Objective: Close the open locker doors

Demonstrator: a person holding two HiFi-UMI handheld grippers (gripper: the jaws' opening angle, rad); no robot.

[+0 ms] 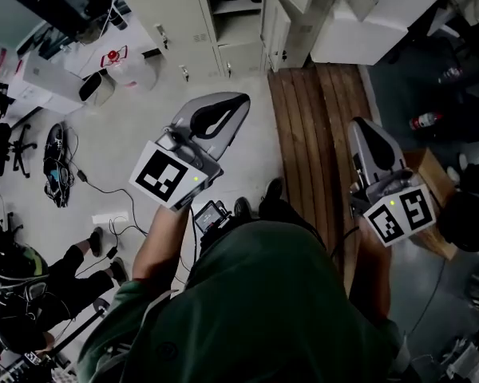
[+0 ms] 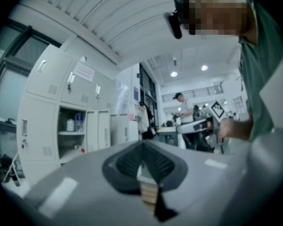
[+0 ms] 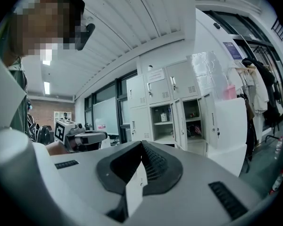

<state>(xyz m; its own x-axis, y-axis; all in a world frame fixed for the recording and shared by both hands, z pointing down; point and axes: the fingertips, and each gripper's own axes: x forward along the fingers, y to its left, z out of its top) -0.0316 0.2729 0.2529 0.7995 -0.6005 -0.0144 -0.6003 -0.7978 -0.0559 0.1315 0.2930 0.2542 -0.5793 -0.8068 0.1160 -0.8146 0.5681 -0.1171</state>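
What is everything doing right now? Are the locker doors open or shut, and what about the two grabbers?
Left gripper: shut, empty.
Right gripper: shut, empty.
Big beige metal locker door: swung wide open.
Beige locker compartment with shelves: standing open, its inside showing.
Upper beige locker doors: closed.

Cream lockers point(image 1: 184, 14), brown striped planks point(image 1: 311, 134), green shirt point(image 1: 263, 309).
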